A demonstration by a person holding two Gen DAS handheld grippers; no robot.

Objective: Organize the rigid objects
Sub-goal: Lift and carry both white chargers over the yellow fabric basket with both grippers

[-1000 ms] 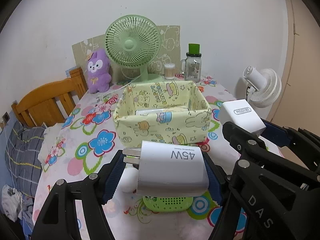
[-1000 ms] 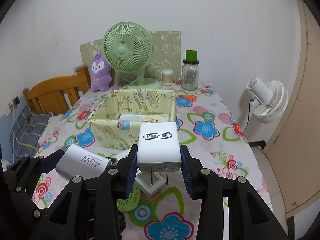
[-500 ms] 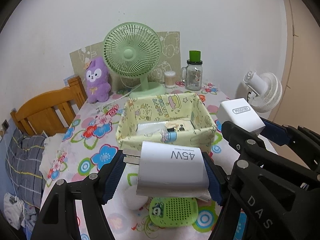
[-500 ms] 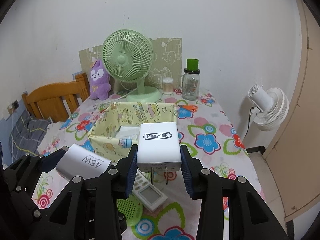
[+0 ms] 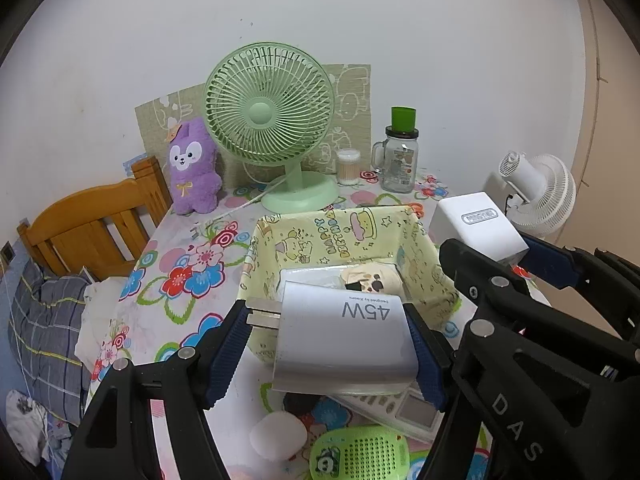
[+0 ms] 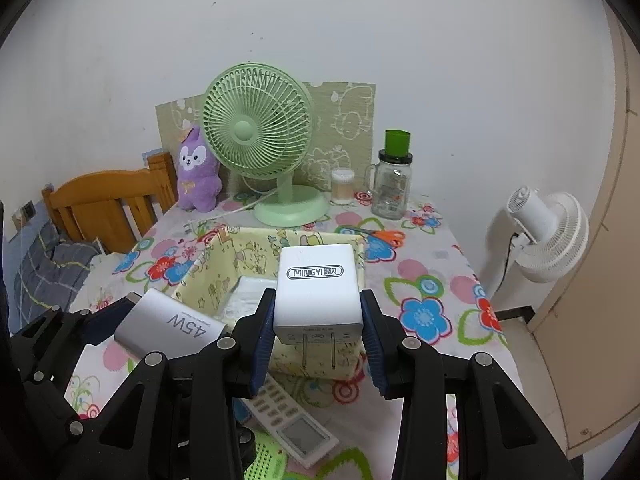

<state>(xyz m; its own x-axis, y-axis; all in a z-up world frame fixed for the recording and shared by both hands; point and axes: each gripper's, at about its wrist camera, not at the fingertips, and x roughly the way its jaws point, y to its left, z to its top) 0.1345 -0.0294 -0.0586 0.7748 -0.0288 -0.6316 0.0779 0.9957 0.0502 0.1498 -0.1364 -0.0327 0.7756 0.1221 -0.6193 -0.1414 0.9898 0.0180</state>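
Flowered worktop [image 6: 436,276] carried a yellow bin [image 5: 424,248]. Each charger was held just above its near rim: the 45W one [image 5: 340,340] pinched in left jaws, the MINGYI one [image 6: 316,292] in right. Both should be carried past the rim, lowered, then released.

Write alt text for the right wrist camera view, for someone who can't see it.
The right hand-held gripper grips a white MINGYI charger, prongs down, above a yellow cartoon-print fabric box on a floral tablecloth. At left, the left hand-held gripper holds a 45W charger; a green desk fan stands behind.

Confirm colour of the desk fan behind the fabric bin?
Pale green desk fan, clearest in the left wrist view.
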